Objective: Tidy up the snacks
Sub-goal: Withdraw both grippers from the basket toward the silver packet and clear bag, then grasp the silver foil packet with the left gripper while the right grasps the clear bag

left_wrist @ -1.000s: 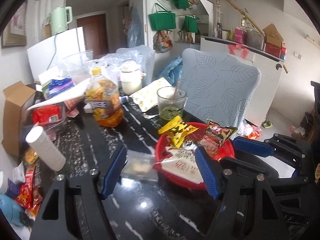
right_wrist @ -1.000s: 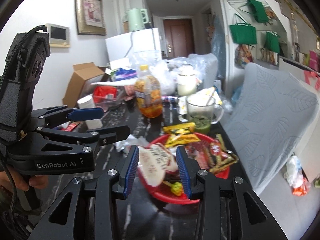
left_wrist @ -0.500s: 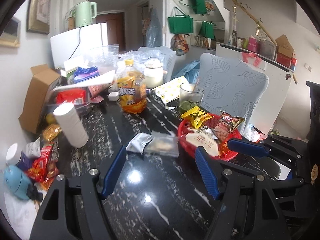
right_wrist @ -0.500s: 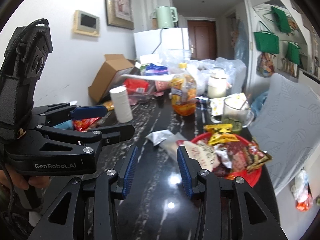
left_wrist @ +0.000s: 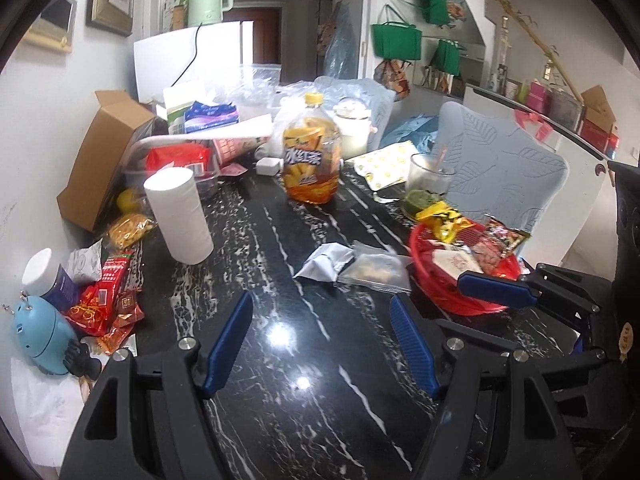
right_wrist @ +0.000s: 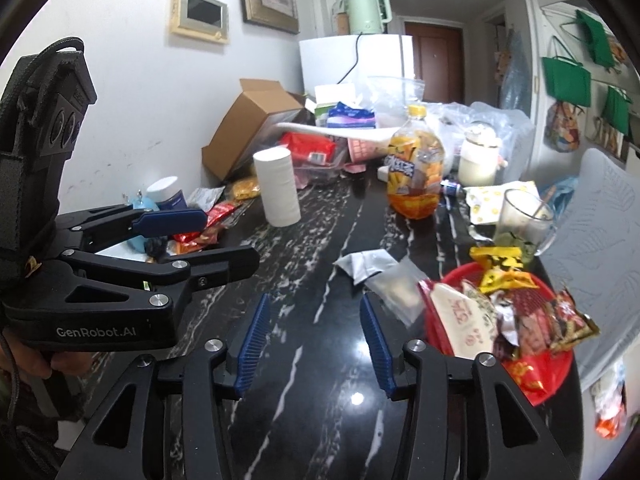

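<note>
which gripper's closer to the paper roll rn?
Left. The left gripper sits open on the roll's side of the table, just short of it. The right gripper, also open, is further back near the red basket.

Left gripper [left_wrist: 320, 340] open wide, blue-padded fingers [left_wrist: 228, 340] spread well apart, nothing between them. It hovers over the desk [left_wrist: 304, 420], pointing forward, roughly level. Right gripper [right_wrist: 312, 340] also open, blue ribbed fingers [right_wrist: 250, 344] parted, empty, hovering over the desk, no contact visible. Both sit side by side: in the right wrist view the left gripper [right_wrist: 192, 240] shows at left, fingers open one above the other, so it is rolled on its side relative to this camera. In the left wrist view the right gripper [left_wrist: 496, 296] shows at right edge, one blue finger visible. Person's hand [right_wrist: 28, 364] wraps the left gripper's handle, mostly hidden.
</note>
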Motion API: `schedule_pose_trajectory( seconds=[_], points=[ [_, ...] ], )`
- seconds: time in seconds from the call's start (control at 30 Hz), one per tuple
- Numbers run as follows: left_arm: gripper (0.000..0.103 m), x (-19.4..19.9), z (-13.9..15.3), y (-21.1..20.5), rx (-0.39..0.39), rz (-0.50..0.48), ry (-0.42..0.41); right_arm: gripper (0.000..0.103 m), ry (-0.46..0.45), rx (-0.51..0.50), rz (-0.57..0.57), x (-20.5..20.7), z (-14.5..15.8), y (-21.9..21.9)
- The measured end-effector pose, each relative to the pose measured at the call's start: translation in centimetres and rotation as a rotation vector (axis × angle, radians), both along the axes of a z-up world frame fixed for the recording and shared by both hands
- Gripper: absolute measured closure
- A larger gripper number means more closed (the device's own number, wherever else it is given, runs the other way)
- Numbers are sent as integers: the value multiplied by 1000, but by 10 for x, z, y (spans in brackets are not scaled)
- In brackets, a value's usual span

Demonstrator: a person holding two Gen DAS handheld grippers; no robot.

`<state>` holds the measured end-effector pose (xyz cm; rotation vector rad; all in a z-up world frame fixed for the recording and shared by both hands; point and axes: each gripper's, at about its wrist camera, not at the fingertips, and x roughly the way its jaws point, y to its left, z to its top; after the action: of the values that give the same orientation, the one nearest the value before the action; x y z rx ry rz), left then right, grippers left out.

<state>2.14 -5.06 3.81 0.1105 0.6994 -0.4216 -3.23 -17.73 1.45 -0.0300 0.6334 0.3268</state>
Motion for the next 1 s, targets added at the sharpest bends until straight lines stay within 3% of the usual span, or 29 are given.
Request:
schedule_pose_trajectory(
  seconds=[0.27,0.5,0.67,0.77,1.0],
  points=[
    [33,52,-6,-3,28,22,70,47,60,-59,18,50,0,0],
    [33,103,-16,-22,68,5,149,45,170,-105,16,106,1,-22],
    [33,142,-32,-36,98,-20,261,42,276,-146,17,142,-6,-36],
    [33,161,-42,-45,120,-35,320,31,351,-158,50,160,-13,-41],
    [33,186,-65,-62,226,-77,415,31,563,-213,119,195,-39,-44]
  ],
)
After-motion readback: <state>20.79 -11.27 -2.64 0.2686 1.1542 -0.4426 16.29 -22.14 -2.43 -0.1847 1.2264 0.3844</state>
